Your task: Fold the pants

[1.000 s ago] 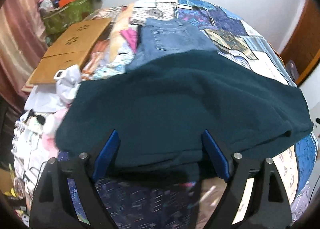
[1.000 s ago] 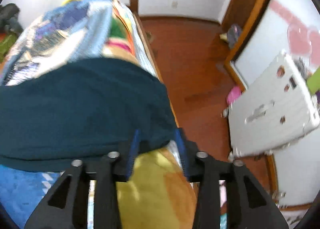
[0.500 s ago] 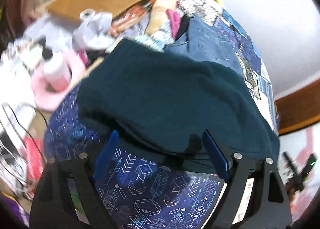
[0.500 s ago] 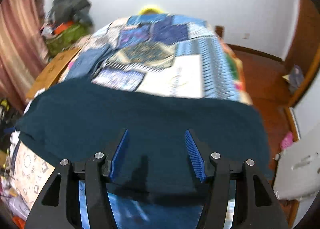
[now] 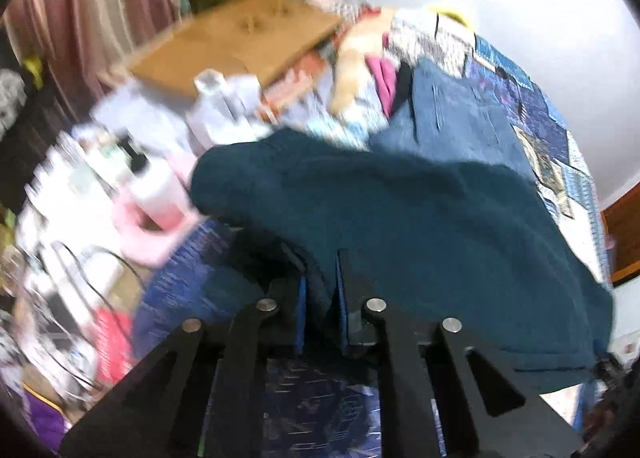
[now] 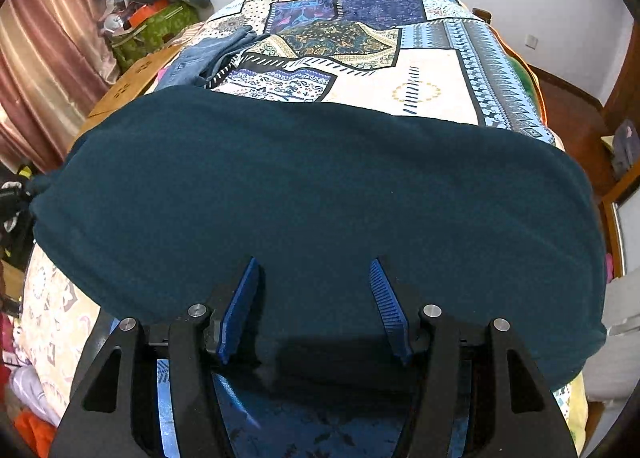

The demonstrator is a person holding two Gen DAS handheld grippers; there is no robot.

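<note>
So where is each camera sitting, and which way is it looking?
Left wrist: rides the left gripper, angled down at the teal pants; its jaws have just closed on a fold.
Right wrist: rides the right gripper, angled down at the pants; its jaws stand open above them.
Both show the pants, patchwork bedspread and jeans.

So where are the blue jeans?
The blue denim jeans lie on the patchwork bedspread, far left in the right wrist view, behind the dark teal pants.
</note>
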